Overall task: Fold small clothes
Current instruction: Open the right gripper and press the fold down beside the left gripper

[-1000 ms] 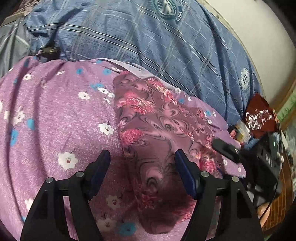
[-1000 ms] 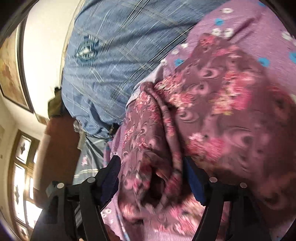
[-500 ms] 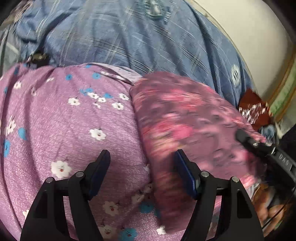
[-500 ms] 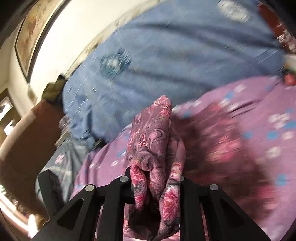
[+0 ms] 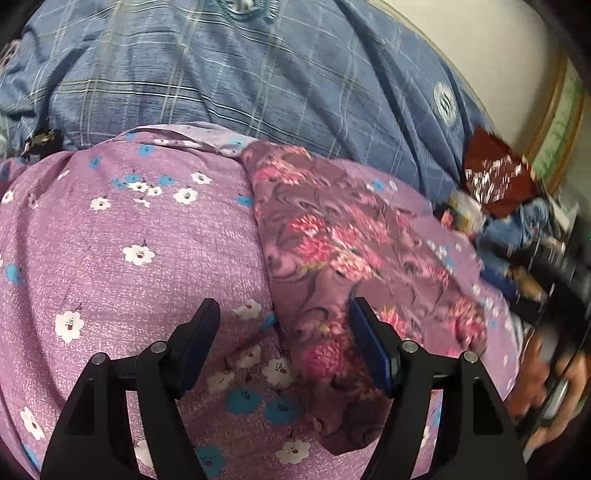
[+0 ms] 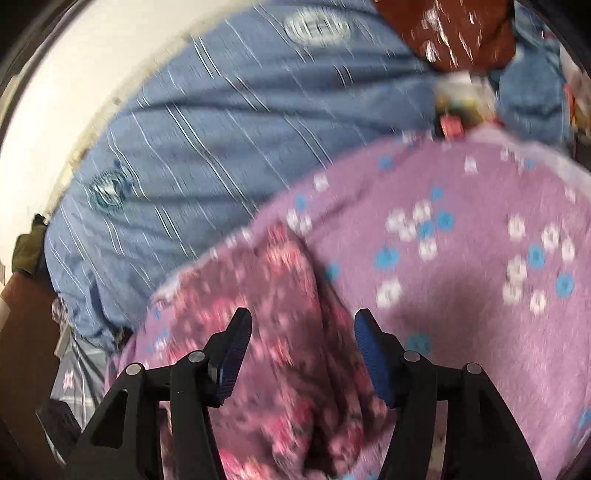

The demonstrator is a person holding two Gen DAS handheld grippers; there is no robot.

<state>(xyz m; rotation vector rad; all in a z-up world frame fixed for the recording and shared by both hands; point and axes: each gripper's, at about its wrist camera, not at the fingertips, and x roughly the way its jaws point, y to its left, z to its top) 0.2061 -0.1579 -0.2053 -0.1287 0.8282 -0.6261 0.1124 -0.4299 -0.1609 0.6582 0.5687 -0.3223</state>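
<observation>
The floral garment (image 5: 354, 258), a dark mauve cloth printed with pink blooms and swirls, lies folded in a long strip on the purple flowered sheet (image 5: 122, 236), running from near the blue plaid blanket (image 5: 258, 74) down toward the camera. In the left wrist view the left gripper (image 5: 284, 332) hovers above the garment's near end with its jaws spread wide; the right fingertip sits over the cloth, the left one over bare sheet, and the garment's left edge falls between them. Nothing is clamped. In the right wrist view the right gripper (image 6: 303, 343) likewise has its jaws apart, tilted down over the garment (image 6: 280, 350), which fills the gap between the blue pads (image 6: 232, 354) and spreads below them; the frame is motion-blurred, so whether the pads touch the cloth is hard to say. The sheet (image 6: 461, 258) stretches to the right, the blanket (image 6: 221, 129) lies beyond, and a dark red patterned cloth (image 6: 454, 33) sits at the top edge.
</observation>
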